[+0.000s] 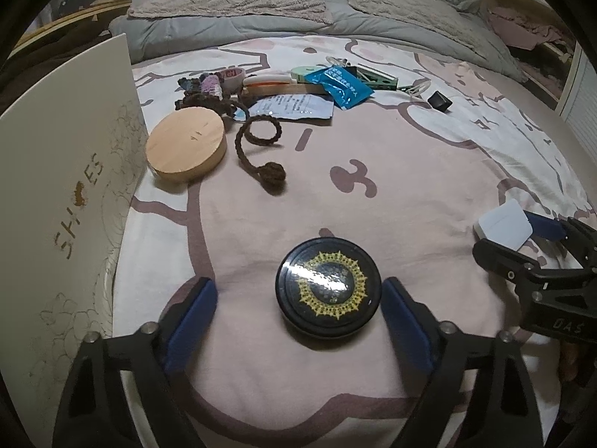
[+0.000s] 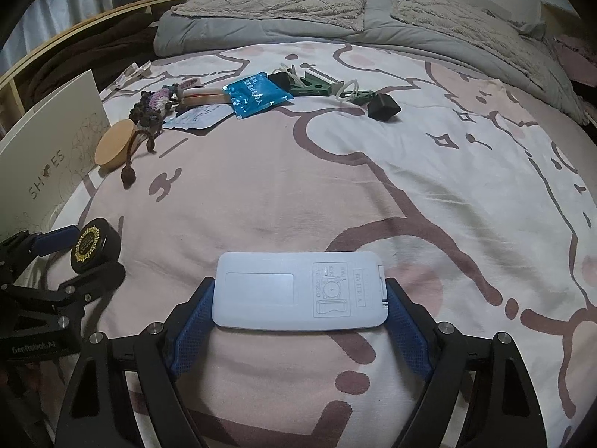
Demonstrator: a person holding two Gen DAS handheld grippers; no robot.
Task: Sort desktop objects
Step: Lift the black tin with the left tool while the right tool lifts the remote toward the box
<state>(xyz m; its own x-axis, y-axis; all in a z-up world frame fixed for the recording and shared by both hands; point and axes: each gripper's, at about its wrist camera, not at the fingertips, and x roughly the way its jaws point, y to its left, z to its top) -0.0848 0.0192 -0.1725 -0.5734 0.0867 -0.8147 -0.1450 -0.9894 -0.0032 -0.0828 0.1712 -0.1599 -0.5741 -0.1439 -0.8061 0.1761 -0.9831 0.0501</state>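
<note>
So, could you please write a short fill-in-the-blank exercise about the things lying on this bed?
1. The round black tin has a ____ star pattern on its lid.
2. The white flat device lies between the pads of the ____ gripper.
3. The word printed on the white box is ____.
4. The round wooden lid lies beside a brown ____ cord.

Missing words: yellow; right; SHOES; braided

A bedroom in a home: bed with pink cartoon-print sheet point(image 2: 261, 194) filling the view, grey duvet point(image 2: 261, 33) and two fluffy pillows point(image 2: 276, 3) at 12 o'clock, wooden shelf point(image 2: 93, 18) at 10, shoe box point(image 1: 67, 186) at 9, crumpled clothes point(image 1: 522, 26) at 1.
</note>
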